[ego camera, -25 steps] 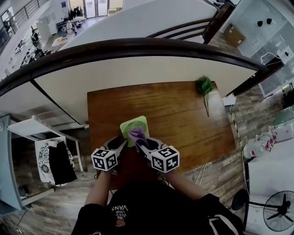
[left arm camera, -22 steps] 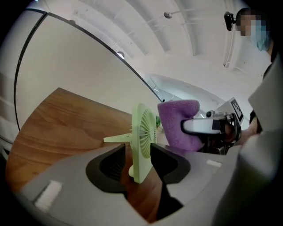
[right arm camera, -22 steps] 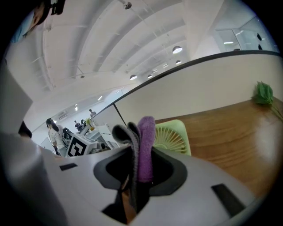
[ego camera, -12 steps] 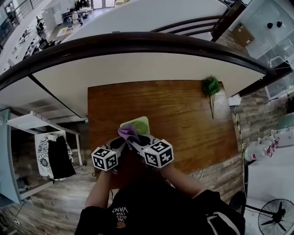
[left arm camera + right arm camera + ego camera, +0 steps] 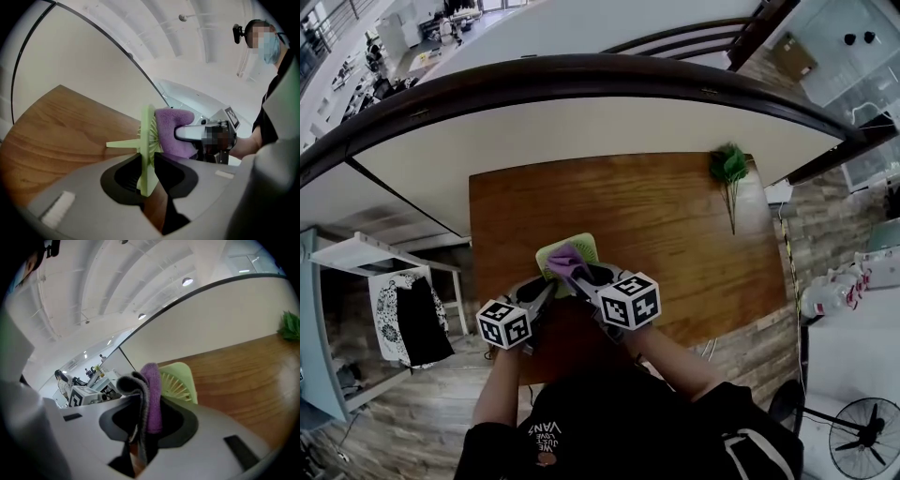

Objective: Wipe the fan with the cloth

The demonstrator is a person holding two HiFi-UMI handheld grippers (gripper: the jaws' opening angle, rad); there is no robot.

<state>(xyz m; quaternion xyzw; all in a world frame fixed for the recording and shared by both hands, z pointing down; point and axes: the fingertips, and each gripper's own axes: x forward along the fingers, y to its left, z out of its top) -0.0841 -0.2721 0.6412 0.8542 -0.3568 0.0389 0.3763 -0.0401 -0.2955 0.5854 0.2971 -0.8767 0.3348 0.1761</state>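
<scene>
Head view: the fan (image 5: 582,247) is at the table's (image 5: 675,225) near side, with the cloth (image 5: 565,261) against it. Left gripper view: the left gripper (image 5: 147,155) jaws, just closing, pinch the fan's rim edge-on, its face turned right. Right gripper view: the right gripper (image 5: 149,398) jaws clamp the cloth, with the fan grille immediately to their right.

fan (image 5: 586,247): in the head view, its near part is hidden under the cloth (image 5: 565,260) and the right gripper (image 5: 584,277).
cloth end: drops out of sight between that gripper's jaws.
person (image 5: 619,422): cut off by the bottom edge.
</scene>
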